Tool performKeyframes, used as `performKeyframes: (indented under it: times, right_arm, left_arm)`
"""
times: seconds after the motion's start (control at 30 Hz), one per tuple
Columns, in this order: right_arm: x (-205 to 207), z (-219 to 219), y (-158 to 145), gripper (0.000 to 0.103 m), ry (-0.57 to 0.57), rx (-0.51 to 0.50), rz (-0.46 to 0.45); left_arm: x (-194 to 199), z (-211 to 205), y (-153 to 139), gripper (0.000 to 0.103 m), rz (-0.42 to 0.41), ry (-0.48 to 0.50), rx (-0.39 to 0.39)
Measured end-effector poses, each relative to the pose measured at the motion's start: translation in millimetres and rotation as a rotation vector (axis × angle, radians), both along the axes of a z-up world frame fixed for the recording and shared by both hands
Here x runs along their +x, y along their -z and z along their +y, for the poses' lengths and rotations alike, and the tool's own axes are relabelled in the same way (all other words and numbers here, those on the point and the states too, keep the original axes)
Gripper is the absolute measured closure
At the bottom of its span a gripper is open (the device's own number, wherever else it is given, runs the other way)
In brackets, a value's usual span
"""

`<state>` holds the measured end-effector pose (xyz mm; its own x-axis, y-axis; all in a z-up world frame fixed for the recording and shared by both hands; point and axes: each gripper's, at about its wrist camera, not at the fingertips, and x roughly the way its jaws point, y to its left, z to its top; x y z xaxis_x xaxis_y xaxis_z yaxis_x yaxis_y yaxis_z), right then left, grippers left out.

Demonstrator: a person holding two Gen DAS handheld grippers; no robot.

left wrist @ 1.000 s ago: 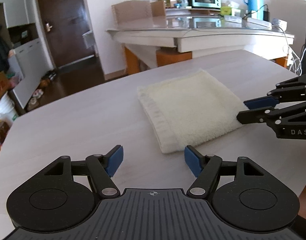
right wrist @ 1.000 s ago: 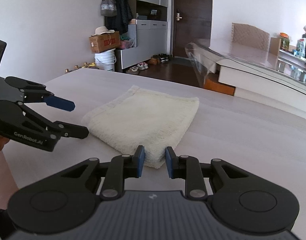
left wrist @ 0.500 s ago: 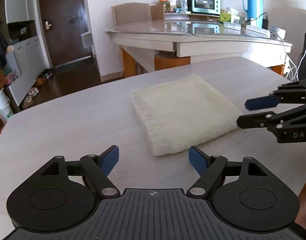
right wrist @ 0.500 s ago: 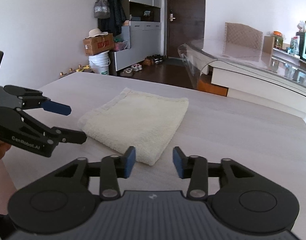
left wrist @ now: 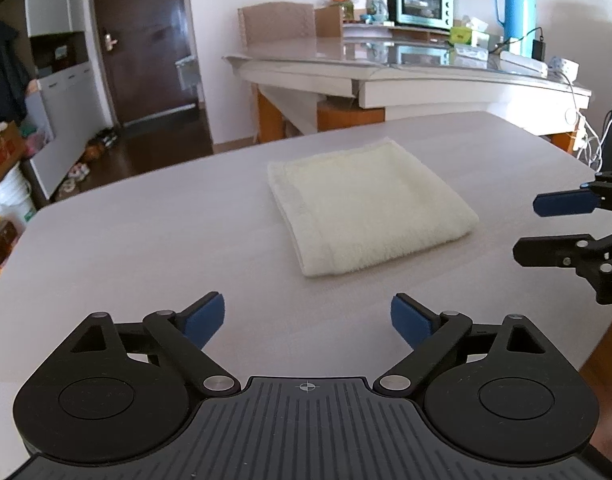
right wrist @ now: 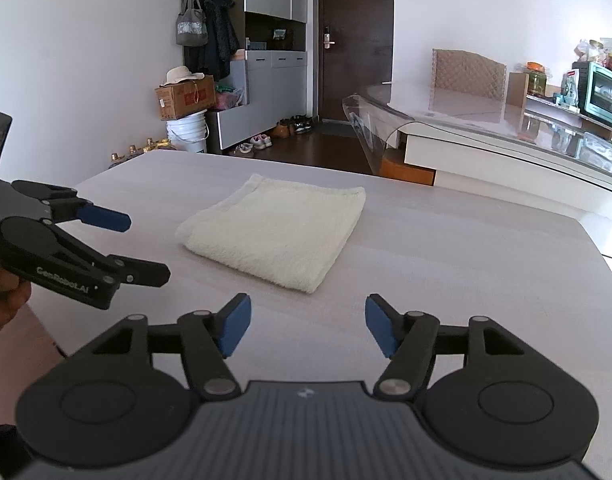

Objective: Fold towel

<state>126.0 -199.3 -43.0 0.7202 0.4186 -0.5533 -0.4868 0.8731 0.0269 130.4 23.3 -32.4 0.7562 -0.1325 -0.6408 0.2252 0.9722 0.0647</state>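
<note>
Table [left wrist: 153,240], pale with a faint wood grain, fills the lower half of both views and carries one thing, a cream towel [left wrist: 370,204] folded into a thick, roughly square pad that lies flat near the middle of the top. In the left wrist view the towel's banded hem faces left and its rounded fold faces the camera; in the right wrist view its nearest corner points toward the camera. The left gripper [left wrist: 308,318] hangs over bare tabletop just short of the towel, its jaws spread wide after opening further just now, with nothing between the blue pads [left wrist: 205,316]. The right gripper [right wrist: 308,322] is likewise clear of the cloth, near that corner but not touching it, and its jaws have just been opening too, now standing apart with only bare table between them. Each gripper shows at the edge of the other's view, apart from the towel.
</note>
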Motion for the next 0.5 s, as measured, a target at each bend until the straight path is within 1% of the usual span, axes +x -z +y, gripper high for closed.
performKeyframes:
  times: [0.03,0.1,0.2,0.3,0.5]
  right_arm:
    - [-2,0,0,0.024,0.002,0.002,-0.002]
    - [-7,-2,-1,0.023,0.012,0.009,-0.004]
    - [-15,-5,-3,0.012,0.024,0.021,-0.007]
    - [-23,-7,-4,0.005,0.032,0.027,-0.007]
    - [-38,-13,-6,0.002,0.052,0.034,0.0]
  left_arm:
    - [-2,0,0,0.007,-0.001,0.0,-0.002]
    - [-10,-1,-3,0.005,-0.008,-0.006,0.001]
    - [-18,-3,-5,0.003,-0.015,-0.008,0.01]
    - [-28,-6,-7,0.0,-0.03,-0.014,0.016]
    - [-43,-10,-12,0.0,-0.044,-0.039,0.016]
